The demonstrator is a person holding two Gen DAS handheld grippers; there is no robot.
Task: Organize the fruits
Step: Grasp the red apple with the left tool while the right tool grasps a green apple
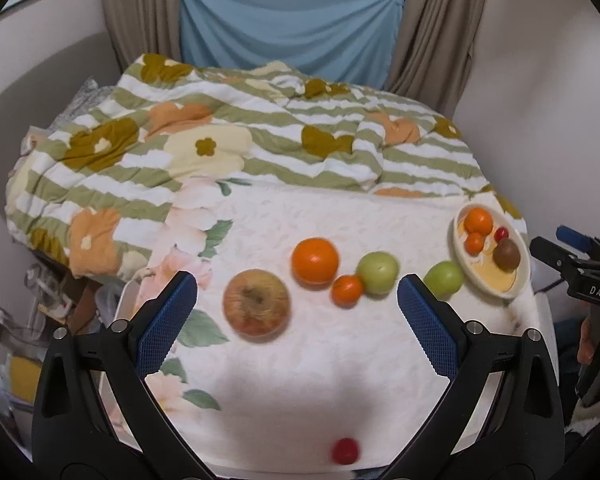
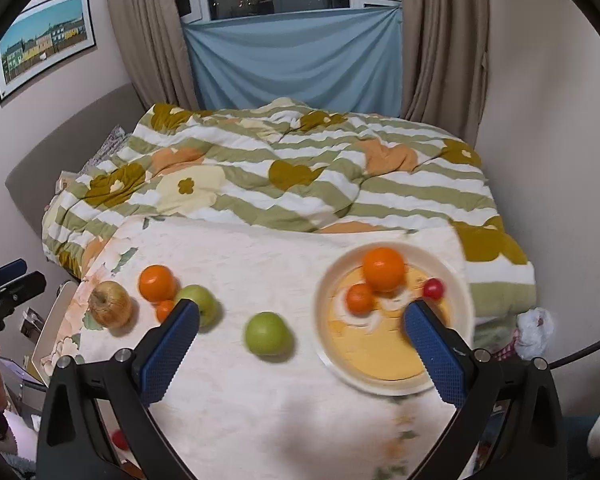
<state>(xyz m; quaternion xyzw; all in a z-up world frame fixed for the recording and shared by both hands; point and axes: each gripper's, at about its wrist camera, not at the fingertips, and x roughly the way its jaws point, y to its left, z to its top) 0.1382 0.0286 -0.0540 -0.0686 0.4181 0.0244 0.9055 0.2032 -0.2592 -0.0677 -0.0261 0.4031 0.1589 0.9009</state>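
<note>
Fruits loose on floral cloth [image 1: 340, 360]: apple [image 1: 257, 302], orange [image 1: 314, 261], green apple [image 2: 267, 333]. Plate [image 2: 456, 292] holds oranges, tomato. Left gripper [image 1: 297, 312] and right gripper [image 2: 302, 334] both spread wide, holding nothing.

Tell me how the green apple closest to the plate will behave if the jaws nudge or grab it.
The green apple is round and sits loose on soft bedding, so a nudge would probably roll it. Its skin looks smooth, so off-centre jaws might slip. It looks firm, likely tolerating a squeeze from the open right gripper.
</note>
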